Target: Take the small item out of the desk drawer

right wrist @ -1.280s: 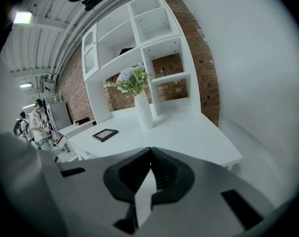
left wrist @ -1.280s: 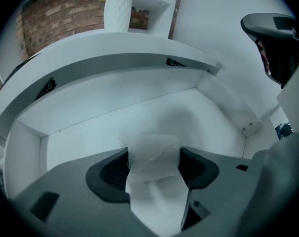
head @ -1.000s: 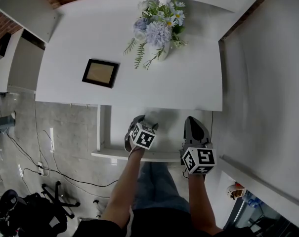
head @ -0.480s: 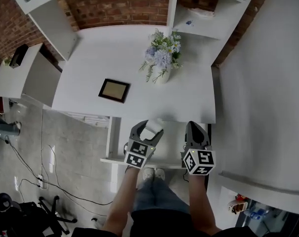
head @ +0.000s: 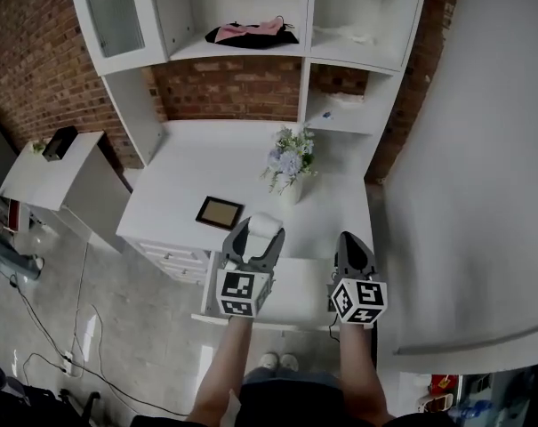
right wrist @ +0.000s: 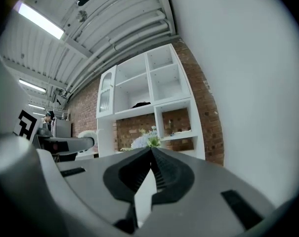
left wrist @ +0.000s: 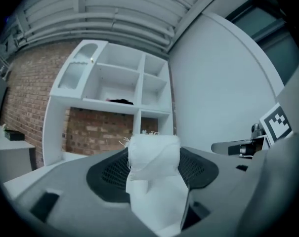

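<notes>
A small white roll of cloth [left wrist: 154,177] sits pinched between the jaws of my left gripper [head: 259,236], which is shut on it. In the head view the white roll [head: 265,226] is held up over the desk's front edge, above the open drawer [head: 301,285]. My right gripper [head: 350,241] hovers over the drawer's right side, with its jaws pressed together and nothing between them. In the right gripper view, that gripper [right wrist: 151,154] points toward the shelves.
On the white desk [head: 206,172] lie a dark picture frame [head: 220,213] and a vase of flowers [head: 289,163]. A white shelf unit [head: 242,52] with a black and pink item stands behind. A white wall [head: 464,176] runs close on the right. A low side table [head: 46,163] stands at the left.
My left gripper has risen out of the drawer with the white roll in it. The head view has tilted up, bringing in the shelves. The right gripper stays over the drawer.
</notes>
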Demonstrator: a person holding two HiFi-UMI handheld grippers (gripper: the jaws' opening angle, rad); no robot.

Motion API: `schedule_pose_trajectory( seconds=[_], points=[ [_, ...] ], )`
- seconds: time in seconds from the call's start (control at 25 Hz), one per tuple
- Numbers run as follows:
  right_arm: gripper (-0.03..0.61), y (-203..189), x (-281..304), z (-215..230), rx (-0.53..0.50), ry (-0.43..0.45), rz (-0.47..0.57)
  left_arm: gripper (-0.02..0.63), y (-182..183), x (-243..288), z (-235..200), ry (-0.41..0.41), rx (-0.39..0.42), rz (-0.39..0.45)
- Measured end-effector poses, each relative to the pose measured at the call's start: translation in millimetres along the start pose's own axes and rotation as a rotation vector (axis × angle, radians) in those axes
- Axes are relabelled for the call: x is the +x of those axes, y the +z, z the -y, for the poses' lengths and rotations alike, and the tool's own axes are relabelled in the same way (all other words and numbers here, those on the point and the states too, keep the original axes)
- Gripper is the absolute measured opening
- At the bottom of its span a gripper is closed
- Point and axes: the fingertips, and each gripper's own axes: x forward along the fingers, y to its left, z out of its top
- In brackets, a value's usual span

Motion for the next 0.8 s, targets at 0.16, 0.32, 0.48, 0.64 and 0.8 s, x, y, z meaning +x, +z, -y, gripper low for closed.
schedule_pose_trajectory(
  seconds=[0.16,0.32,0.48,0.64,0.8],
  points=[
    [-0.002,13.6,-8.8,0.3,-0.024,0.003,0.029,0.288,25.7,-10.4,4.4,0.016,0.038,0.062],
    [-0.003,17.0,-15.2,-2.9,-0.053,0.008,0.037,0.288,32.0,-15.1,10.3,0.017,0.036,0.073],
    [-0.003,19.0,-20.1,-5.0,-0.052,0.01,0.043,0.288,25.2,-16.2,12.5,0.016,0.031,0.054],
    [-0.003,16.3,-20.3,-1.9,-0.04,0.013,0.044,0.288,17.7,-15.9,14.0,0.019,0.036,0.037],
    [-0.003,16.4,-20.0,-4.3,-0.039,0.019,0.04,0.288,16.3,-16.3,13.5,0.021,0.032,0.026]
  ],
)
